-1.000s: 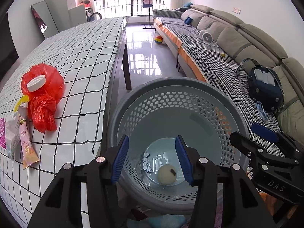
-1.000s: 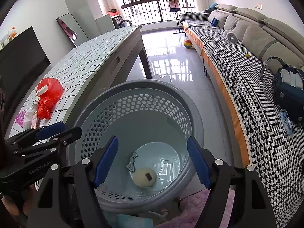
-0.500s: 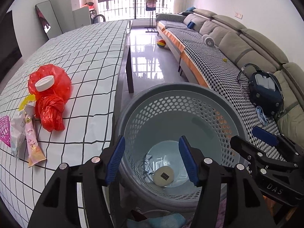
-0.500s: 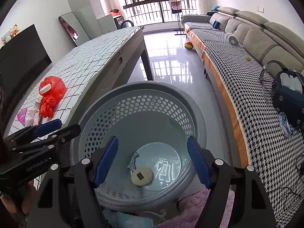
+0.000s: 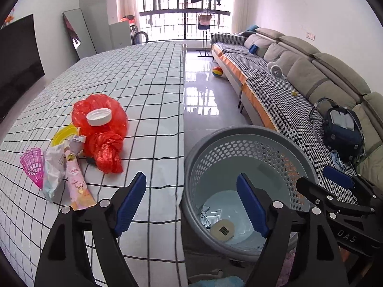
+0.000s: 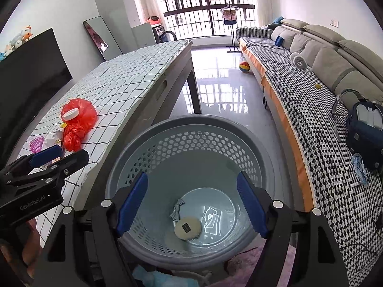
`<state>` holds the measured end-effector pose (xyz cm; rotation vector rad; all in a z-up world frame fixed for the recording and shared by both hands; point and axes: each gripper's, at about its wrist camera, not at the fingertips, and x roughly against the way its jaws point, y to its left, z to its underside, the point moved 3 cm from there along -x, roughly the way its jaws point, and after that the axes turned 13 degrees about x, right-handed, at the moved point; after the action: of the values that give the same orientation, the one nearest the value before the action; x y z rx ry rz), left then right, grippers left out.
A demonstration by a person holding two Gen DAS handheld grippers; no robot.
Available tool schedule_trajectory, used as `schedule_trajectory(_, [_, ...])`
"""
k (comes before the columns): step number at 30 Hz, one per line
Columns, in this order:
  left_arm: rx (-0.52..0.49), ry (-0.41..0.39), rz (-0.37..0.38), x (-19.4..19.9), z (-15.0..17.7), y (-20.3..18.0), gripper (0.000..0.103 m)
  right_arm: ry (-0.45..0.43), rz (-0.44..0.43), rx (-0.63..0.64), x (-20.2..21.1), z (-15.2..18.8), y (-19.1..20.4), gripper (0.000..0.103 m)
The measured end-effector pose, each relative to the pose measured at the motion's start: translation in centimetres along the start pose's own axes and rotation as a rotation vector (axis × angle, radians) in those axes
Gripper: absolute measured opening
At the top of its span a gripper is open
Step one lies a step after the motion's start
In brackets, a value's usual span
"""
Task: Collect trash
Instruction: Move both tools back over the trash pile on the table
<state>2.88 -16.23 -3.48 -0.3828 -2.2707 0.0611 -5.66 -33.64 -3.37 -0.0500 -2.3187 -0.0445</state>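
Note:
A grey perforated basket [image 5: 249,134] [image 6: 191,124] stands on the floor beside the table. At its bottom lie a round cream disc [image 5: 222,230] [image 6: 187,227] and a crumpled grey scrap [image 6: 176,209]. My left gripper [image 5: 191,202] hangs over the table edge and the basket rim, its jaws opening with nothing between them. My right gripper [image 6: 191,202] is open above the basket, empty. On the checked tablecloth lie a red plastic bag [image 5: 103,129] [image 6: 76,124] with a white cap [image 5: 98,117] on it, a yellow lid [image 5: 63,135], snack wrappers [image 5: 64,174] and a pink mesh cup [image 5: 32,165].
The long table [image 5: 134,79] runs away to the left of the basket. A sofa [image 5: 299,76] with a dark backpack [image 5: 342,129] lines the right wall. A striped ball [image 5: 217,71] lies on the glossy floor. A television [image 6: 31,71] stands far left.
Both grippers have risen and drawn back from the basket. The left one has swung left toward the table and its jaws have widened. The disc has come to rest flat at the bottom.

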Motion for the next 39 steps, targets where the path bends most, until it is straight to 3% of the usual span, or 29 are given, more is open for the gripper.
schedule_trajectory(11, [0.105,-0.106,-0.077,3.2,-2.0,6.4,0.087,-0.052,-0.051,0.122,0.4,-3.5,6.0,0.075])
schedule_trajectory(23, [0.227,-0.18,-0.233,5.9,-2.4,16.9,0.093,-0.087,-0.151,0.242,-1.2,-7.3,15.0,0.076])
schedule_trajectory(30, [0.288,-0.185,-0.299,6.7,-1.8,22.1,0.093,-0.049,-0.195,0.317,-3.3,-7.8,20.1,0.076])
schedule_trajectory(39, [0.303,-0.148,-0.342,6.1,-0.5,25.3,0.094,0.019,-0.228,0.34,-5.6,-7.3,23.6,0.076])
